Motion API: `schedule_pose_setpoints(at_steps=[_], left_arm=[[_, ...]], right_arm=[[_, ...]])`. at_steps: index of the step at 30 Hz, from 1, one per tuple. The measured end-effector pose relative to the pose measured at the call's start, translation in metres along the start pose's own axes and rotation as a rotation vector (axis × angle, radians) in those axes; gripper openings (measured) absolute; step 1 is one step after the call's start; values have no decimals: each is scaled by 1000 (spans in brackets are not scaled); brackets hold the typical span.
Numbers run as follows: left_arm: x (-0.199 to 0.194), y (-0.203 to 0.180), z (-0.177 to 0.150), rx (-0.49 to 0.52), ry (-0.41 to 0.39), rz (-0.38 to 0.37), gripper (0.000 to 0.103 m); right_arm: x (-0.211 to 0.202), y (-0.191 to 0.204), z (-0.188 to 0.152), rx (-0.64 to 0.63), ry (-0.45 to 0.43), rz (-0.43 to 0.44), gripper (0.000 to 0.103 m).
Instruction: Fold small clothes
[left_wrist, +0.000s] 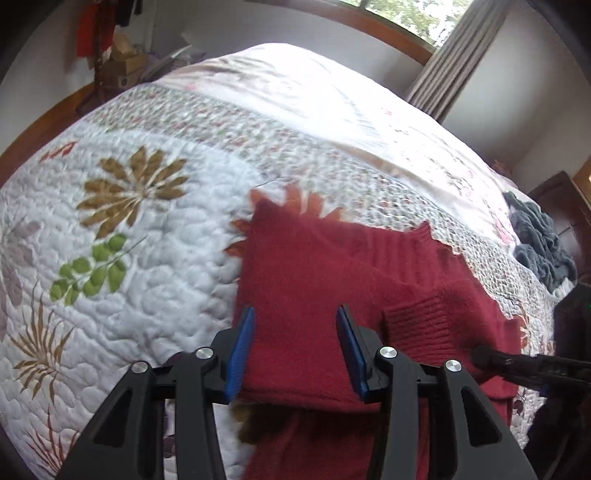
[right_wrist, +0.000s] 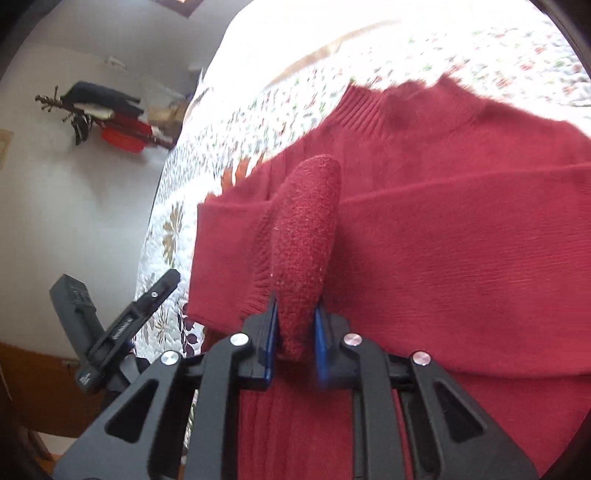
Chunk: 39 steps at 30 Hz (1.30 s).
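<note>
One red sweater lies on the quilt, near the bed's edge, collar pointing away. Left gripper: fingers spread wide, hovering over the sweater's near left part, holding nothing. Right gripper: pressed onto a ribbed cuff, the knit bunched up between the blue pads.

Progress, judged from the lay of the cloth: one sleeve already sits folded across the chest, running side to side. The left side edge looks squared. The pinched cuff belongs, probably, to the other sleeve, not yet laid flat. Body below the grippers hangs unfolded, over the edge as far as can be told.

Left to do: place this cuff, then fold the hem up toward the collar. A grey garment waits at the quilt's far right, crumpled, untouched.
</note>
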<state>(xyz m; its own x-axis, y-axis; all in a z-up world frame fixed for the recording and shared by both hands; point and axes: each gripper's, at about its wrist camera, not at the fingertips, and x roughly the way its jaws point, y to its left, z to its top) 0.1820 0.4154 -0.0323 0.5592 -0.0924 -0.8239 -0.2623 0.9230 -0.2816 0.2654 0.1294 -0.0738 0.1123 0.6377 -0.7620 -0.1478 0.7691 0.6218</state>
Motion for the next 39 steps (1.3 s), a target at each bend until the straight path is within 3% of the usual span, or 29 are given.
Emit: schedule_pose_setpoints(at_steps=[5, 9, 17, 20, 24, 28, 32, 37, 39], left_arm=[[28, -30, -4, 52, 50, 41, 46], [52, -36, -11, 54, 98, 70, 46], [61, -32, -11, 66, 108, 51, 46], [54, -31, -9, 63, 113, 44, 46], [28, -37, -2, 45, 63, -24, 46], [29, -49, 1, 48, 79, -77, 46], [47, -54, -4, 59, 130, -72, 46], [65, -42, -14, 25, 168, -81, 46], [65, -43, -14, 32, 167, -81, 46]], right_arm=[[-16, -30, 1, 26, -22, -77, 15], [-2, -56, -4, 55, 5, -141, 16], [11, -75, -12, 84, 30, -146, 16], [-1, -62, -10, 31, 10, -195, 25], [-22, -22, -16, -137, -35, -276, 29], [-10, 16, -20, -299, 8, -283, 40], [23, 41, -29, -472, 71, -399, 57], [56, 36, -28, -530, 127, -502, 55], [56, 29, -24, -506, 121, -482, 42]])
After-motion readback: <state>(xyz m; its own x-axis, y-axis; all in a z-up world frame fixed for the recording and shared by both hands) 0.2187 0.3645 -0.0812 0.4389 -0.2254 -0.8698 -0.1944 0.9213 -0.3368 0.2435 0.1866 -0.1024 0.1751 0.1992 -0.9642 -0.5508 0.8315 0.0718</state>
